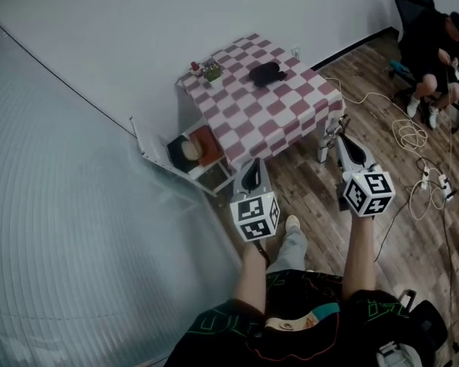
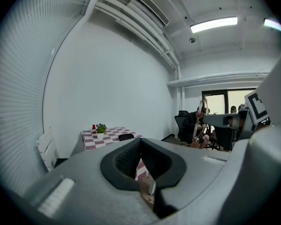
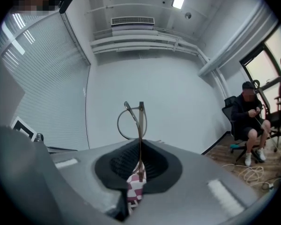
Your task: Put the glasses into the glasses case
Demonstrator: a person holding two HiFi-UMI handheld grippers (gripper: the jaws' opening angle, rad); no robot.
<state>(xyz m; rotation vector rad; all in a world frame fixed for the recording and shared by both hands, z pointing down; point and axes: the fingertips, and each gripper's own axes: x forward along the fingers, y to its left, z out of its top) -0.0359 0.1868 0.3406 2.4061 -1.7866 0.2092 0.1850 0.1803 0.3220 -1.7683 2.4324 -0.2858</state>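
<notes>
While the right gripper pinches the thin-rimmed glasses at frame centre and the left gripper stays out of play, closed on nothing, the black glasses case lies upper centre on the checkered table, well apart, so the approach should likely be slow and level.

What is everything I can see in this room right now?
Table with red-and-white checked cloth: one, against the white wall.
Black glasses case: one, on the table.
Small green potted plant: one, table's far corner.
Small red bottle: one, beside the plant.
White cables: several, on the wooden floor.
Seated person in black: one, far corner.
Thin metal-framed glasses: one pair, clamped in the right hand-held gripper.
Left hand-held gripper: grey, jaws together, empty.
Right hand-held gripper: grey, shut on the glasses.
</notes>
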